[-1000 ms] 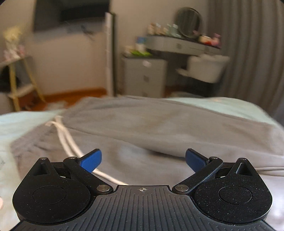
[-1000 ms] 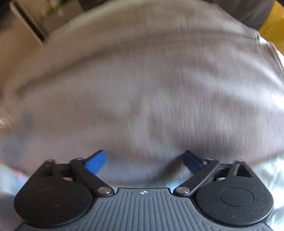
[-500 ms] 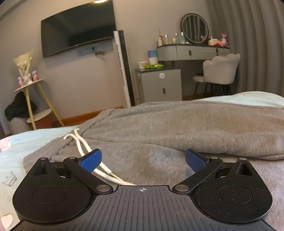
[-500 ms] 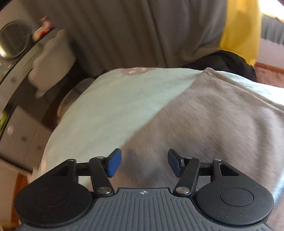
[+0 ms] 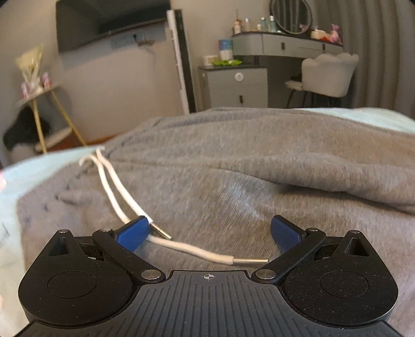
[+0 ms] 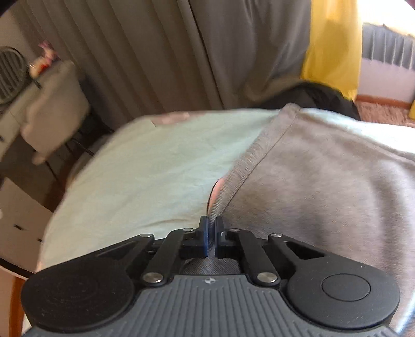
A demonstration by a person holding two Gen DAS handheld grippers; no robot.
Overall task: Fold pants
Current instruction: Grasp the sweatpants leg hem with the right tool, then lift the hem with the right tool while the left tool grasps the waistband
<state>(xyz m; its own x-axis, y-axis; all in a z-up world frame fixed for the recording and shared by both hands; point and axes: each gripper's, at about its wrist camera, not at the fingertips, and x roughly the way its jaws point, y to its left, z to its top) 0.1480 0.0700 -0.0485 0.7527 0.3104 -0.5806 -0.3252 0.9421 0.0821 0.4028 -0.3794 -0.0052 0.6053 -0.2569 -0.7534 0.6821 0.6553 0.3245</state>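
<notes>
Grey sweatpants (image 5: 233,176) lie on a pale green bed sheet (image 5: 33,166), folded over lengthwise. Their white drawstring (image 5: 114,191) with metal tips runs between my left fingers. My left gripper (image 5: 208,230) is open just above the waist area, holding nothing. In the right wrist view my right gripper (image 6: 212,228) is shut on the hem edge of the grey pants (image 6: 324,181), at a leg end; the hem (image 6: 249,166) rises from the jaws across the sheet (image 6: 155,168).
Beyond the bed stand a grey dresser (image 5: 233,88), a vanity with a round mirror (image 5: 290,15) and a white chair (image 5: 326,72). A gold side table (image 5: 44,109) is at the left. Grey curtains (image 6: 181,51) and a yellow cloth (image 6: 332,44) are behind the right gripper.
My right gripper has closed on the pants' hem; it was open half a second ago. My left gripper has moved nearer the drawstring and stays open.
</notes>
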